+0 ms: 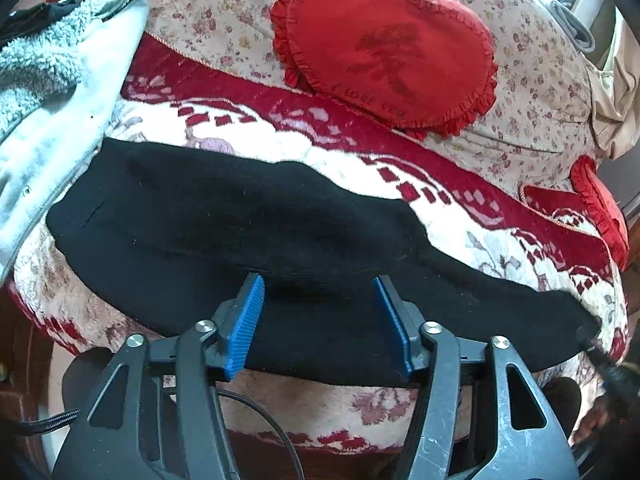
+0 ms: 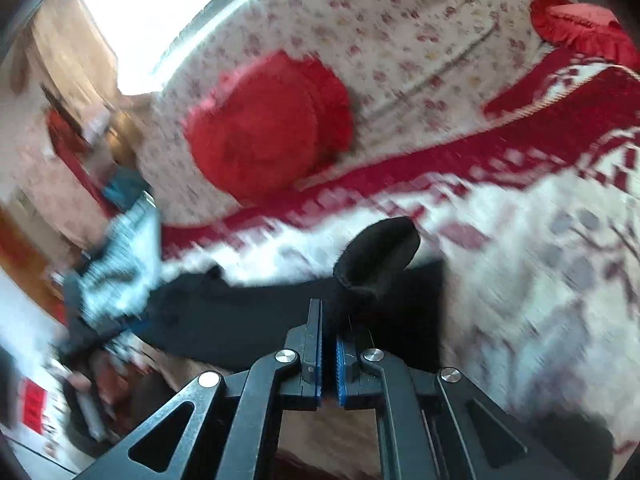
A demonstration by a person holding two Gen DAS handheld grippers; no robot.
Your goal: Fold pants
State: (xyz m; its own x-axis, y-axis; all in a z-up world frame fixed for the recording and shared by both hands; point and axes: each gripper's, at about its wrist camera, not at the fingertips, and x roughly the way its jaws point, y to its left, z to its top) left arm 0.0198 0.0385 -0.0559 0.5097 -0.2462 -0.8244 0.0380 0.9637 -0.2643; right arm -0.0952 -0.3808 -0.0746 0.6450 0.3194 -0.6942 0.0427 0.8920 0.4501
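Observation:
Black pants (image 1: 240, 224) lie stretched left to right across a red and white blanket (image 1: 280, 136) on a bed. My left gripper (image 1: 318, 284) hovers open over the pants' near edge. Its blue pads (image 1: 244, 328) stand wide apart, with black cloth below them and nothing pinched. In the blurred right wrist view the pants (image 2: 248, 320) run off to the left. My right gripper (image 2: 330, 320) is shut on the pants' end, and a flap of black cloth (image 2: 376, 256) sticks up past its fingertips.
A red heart-shaped pillow (image 1: 388, 52) (image 2: 264, 124) lies on the floral sheet (image 1: 520, 92) behind the blanket. A second red pillow (image 1: 596, 200) (image 2: 580, 28) sits further along. A white fleece jacket (image 1: 48, 92) (image 2: 120, 256) is piled by the pants' other end.

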